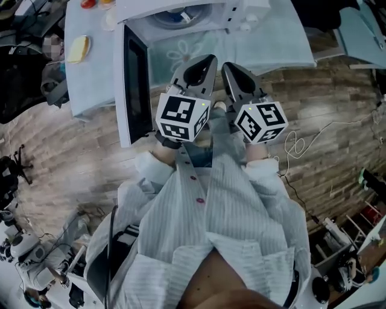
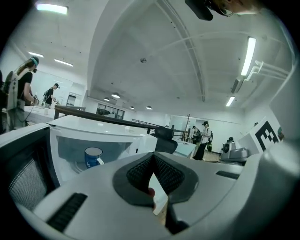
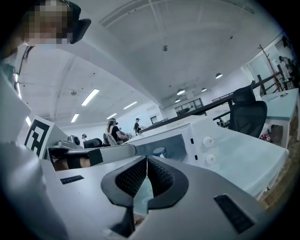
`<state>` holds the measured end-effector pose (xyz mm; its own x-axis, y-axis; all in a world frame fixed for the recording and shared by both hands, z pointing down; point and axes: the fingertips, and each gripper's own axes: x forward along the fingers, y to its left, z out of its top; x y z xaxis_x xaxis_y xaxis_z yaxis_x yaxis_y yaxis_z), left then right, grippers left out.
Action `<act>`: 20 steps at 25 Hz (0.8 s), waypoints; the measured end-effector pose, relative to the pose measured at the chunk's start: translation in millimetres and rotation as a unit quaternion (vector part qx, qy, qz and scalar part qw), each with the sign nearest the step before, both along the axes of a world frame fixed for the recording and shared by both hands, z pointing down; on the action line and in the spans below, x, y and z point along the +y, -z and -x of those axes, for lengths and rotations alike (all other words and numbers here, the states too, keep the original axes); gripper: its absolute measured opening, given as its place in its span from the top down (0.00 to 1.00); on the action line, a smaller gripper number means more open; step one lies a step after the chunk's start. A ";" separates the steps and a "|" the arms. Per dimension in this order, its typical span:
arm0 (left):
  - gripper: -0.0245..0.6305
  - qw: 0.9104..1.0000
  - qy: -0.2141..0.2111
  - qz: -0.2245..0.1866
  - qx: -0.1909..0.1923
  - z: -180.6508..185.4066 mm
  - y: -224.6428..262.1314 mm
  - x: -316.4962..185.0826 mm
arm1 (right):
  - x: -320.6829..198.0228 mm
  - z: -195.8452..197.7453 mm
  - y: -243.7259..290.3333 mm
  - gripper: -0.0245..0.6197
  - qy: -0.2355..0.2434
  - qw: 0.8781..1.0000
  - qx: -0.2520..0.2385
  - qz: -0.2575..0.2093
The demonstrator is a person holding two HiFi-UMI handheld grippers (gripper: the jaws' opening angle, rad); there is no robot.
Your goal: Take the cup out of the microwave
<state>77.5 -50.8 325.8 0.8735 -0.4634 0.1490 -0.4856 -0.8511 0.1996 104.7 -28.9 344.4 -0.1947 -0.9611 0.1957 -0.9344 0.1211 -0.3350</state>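
The white microwave (image 1: 199, 18) stands on the table with its door (image 1: 136, 84) swung open to the left. Inside sits a blue cup with a white rim (image 2: 93, 157), also visible as the cup (image 3: 159, 152) in the right gripper view and dimly as the cup (image 1: 175, 17) from above. My left gripper (image 1: 208, 60) and right gripper (image 1: 228, 66) hover side by side in front of the opening, well short of the cup. The left gripper (image 2: 152, 158) has its jaws together and empty. The right gripper (image 3: 147, 159) is likewise shut on nothing.
A pale cloth covers the table (image 1: 271, 42). A yellow item (image 1: 78, 48) lies at its left end, small red and orange things (image 1: 88, 3) at the far edge. Microwave knobs (image 3: 207, 140) sit right of the opening. Cables (image 1: 295, 145) trail over the wooden floor.
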 end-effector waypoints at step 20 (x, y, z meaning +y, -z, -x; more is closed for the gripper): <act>0.95 0.984 0.176 0.002 -0.004 -19.6 8.6 -74.0 | -80.2 -40.7 13.2 0.91 0.158 0.987 -0.002 -0.007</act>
